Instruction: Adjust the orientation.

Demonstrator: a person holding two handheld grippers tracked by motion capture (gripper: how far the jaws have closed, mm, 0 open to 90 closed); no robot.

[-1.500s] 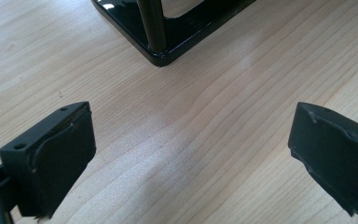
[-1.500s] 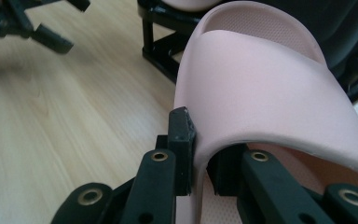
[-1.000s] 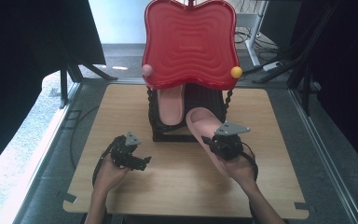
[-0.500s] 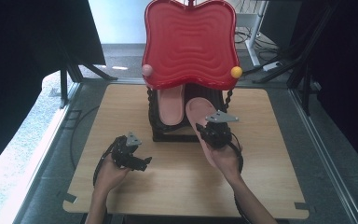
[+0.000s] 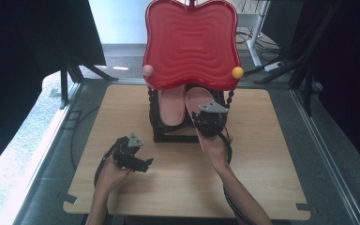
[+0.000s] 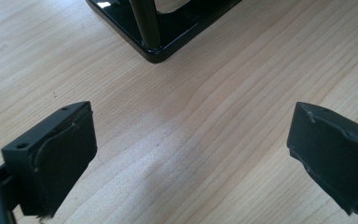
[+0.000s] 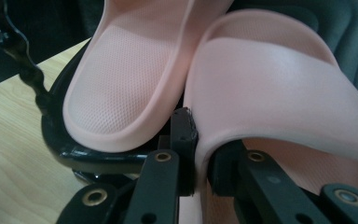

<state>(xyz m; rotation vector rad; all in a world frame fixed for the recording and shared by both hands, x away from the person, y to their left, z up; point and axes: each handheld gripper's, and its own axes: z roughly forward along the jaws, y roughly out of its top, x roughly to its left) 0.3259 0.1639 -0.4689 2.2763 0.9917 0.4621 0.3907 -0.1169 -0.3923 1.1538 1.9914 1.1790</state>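
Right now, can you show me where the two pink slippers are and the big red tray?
left pink slipper (image 7: 116,88), right gripper view, on its textured insole.
right pink slipper (image 7: 279,88), right gripper view, on its smooth strap.
red tray (image 5: 191,42), high view, on its rippled middle.

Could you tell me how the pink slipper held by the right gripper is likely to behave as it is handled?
The pink slipper looks like moulded foam, so probably light and slightly flexible. The right gripper pinches only its thin edge, so it may droop or pivot. Its matte surface suggests decent grip.
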